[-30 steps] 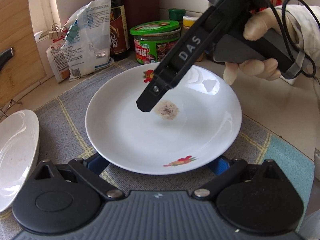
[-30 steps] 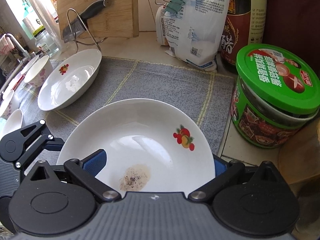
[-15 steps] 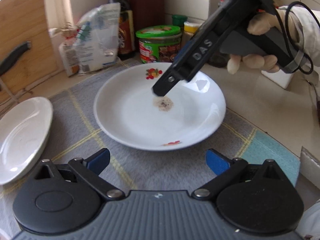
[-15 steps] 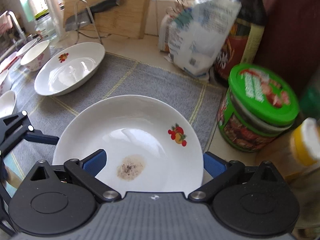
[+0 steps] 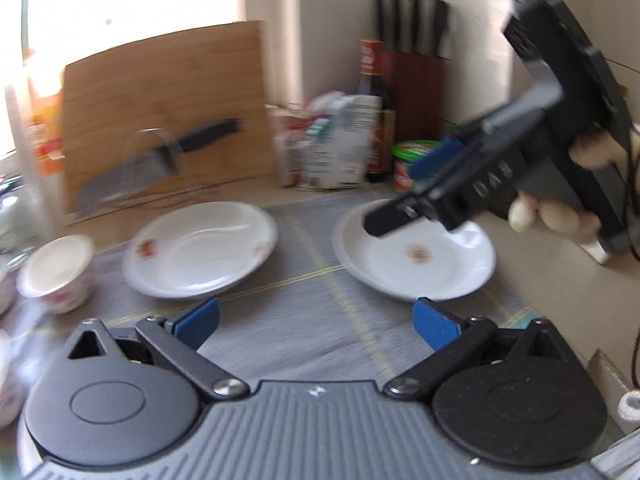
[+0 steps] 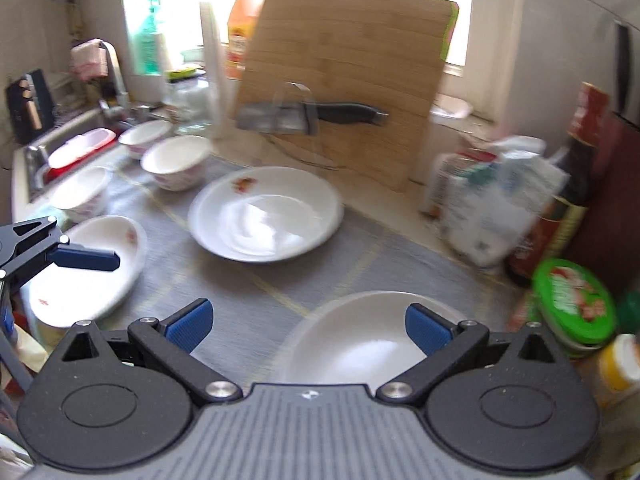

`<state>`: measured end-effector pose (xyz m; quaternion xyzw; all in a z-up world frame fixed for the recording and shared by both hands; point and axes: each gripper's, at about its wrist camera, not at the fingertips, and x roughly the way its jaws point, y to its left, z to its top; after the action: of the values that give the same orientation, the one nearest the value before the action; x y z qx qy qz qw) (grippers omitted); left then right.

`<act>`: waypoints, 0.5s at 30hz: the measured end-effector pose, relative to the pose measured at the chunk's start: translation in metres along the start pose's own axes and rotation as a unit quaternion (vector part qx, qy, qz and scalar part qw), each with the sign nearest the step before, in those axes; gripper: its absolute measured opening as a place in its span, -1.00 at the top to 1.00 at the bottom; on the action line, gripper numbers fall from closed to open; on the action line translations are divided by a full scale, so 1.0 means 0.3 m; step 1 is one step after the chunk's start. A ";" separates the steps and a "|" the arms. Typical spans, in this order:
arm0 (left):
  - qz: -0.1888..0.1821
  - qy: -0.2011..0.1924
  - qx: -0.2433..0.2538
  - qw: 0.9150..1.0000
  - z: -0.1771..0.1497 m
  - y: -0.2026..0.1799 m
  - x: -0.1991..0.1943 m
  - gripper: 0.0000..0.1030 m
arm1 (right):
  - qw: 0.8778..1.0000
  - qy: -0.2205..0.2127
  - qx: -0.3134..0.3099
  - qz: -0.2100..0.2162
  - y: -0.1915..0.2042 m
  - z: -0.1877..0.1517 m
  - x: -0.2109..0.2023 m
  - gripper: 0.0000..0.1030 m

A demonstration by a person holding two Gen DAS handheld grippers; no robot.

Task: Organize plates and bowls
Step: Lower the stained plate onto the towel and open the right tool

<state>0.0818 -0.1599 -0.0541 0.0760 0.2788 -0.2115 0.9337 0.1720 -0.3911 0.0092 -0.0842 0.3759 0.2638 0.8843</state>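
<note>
Both grippers pulled back, spread and empty, off stained white round plate [image 5: 416,264]; left gripper [image 5: 316,322], right gripper [image 6: 306,326]. Between pickups, I judged; next needed clean white plate [image 6: 266,214] grasped by rim.

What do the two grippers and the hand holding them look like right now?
Both grippers, left gripper and right gripper, are black with ribbed grey bodies, round black side discs and blue finger pads. The right one carries raised "DAS" lettering and a black cable. The hand wears a pale glove.
</note>
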 end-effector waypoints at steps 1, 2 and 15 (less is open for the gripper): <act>0.012 -0.003 -0.006 1.000 -0.010 0.017 -0.026 -0.98 | 1.000 0.001 0.002 0.007 0.032 0.002 0.006 -1.00; 0.024 -0.006 -0.012 1.000 -0.024 0.039 -0.053 -0.98 | 1.000 0.000 0.001 0.010 0.064 0.003 0.011 -1.00; 0.073 0.029 -0.049 0.996 -0.249 0.308 -0.285 -0.98 | 0.997 0.047 0.024 0.060 0.434 -0.044 0.189 -1.00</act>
<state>0.0212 -0.0273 -0.0667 0.0566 0.3090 -0.1271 0.9408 0.1277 -0.2626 -0.0338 -0.0525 0.4281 0.3025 0.8500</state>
